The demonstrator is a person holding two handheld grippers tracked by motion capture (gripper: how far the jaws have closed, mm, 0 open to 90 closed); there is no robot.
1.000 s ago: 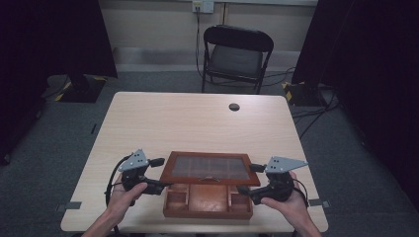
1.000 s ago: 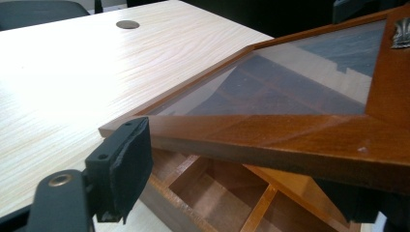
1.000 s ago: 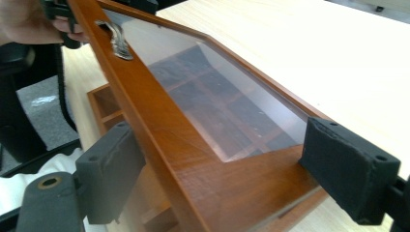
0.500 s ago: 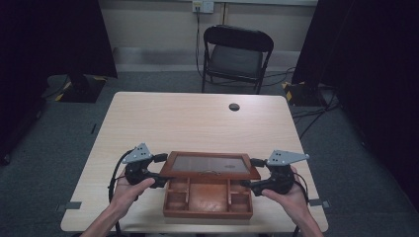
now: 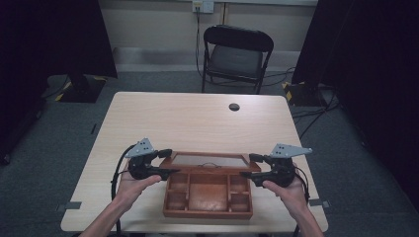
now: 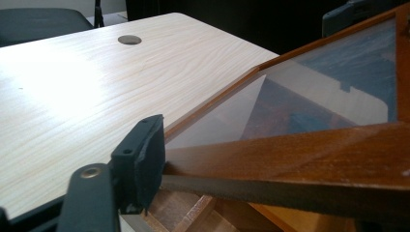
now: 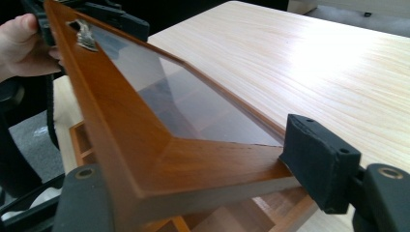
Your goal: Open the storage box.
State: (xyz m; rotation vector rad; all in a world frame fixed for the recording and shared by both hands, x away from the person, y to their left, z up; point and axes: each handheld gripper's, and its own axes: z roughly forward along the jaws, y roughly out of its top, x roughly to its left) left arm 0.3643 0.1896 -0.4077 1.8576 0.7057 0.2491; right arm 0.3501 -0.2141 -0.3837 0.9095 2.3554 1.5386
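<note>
Both grippers on the box lid, lid tilted up

High view: your left gripper [image 5: 165, 163] pinches the glass lid [image 5: 210, 160] at its 9 o'clock end, your right gripper [image 5: 253, 165] at 3 o'clock; the wooden box [image 5: 207, 210] sits open at the table's [image 5: 197, 118] 6 o'clock edge. Left gripper view: a jaw presses the lid's wood frame [image 6: 290, 154]. Right gripper view: jaws narrow, clamped across the frame's corner [image 7: 193, 164], your left hand [image 7: 24, 43] at 10 o'clock.
</note>
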